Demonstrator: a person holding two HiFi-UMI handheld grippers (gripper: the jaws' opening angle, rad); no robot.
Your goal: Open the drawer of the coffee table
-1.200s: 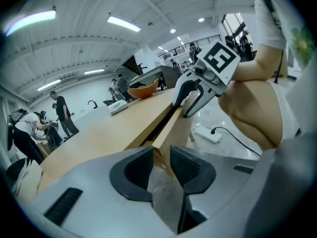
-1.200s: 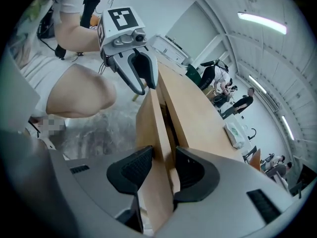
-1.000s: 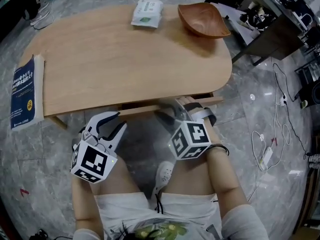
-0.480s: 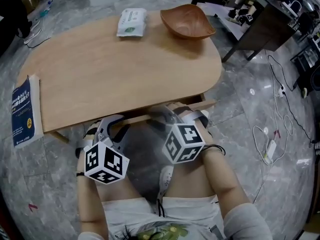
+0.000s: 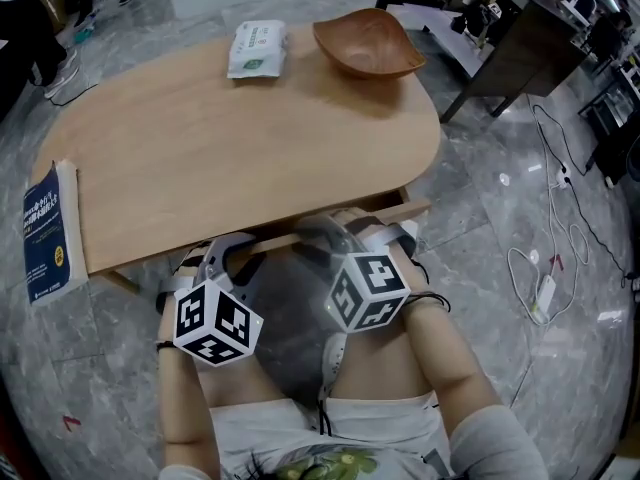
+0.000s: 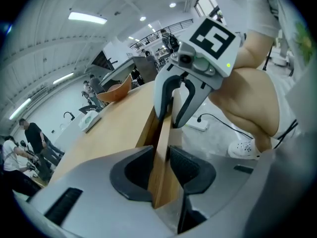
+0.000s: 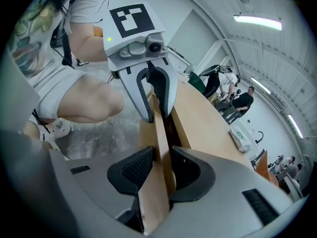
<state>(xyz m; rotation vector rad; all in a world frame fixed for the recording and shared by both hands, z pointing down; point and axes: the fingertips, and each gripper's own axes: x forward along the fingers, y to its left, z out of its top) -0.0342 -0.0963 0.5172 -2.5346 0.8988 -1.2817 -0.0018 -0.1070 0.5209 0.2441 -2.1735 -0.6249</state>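
Counting first: one pale oval wooden coffee table [image 5: 250, 138], one drawer under its near edge, and two tongs. On the table top there's one brown wooden bowl [image 5: 365, 43] at the far right end. One white soft pack of wipes [image 5: 256, 48] sits at the far edge near the middle, and one dark blue book [image 5: 42, 233] lies at the left end.

The drawer's light wood front board [image 5: 400, 211] runs just below the table's near edge and pokes out a little past it on the right side. Both tongs are on that board, side by side and near each other in front of the table's near edge.

The right tongs [image 5: 335, 230] are clenched on the board, with a ribbed pad on each face of it. The left tongs [image 5: 228, 248] straddle the same board further toward the table's left. Their pads sit right beside the wood on both sides, but I don't see them biting, so those look released to me.
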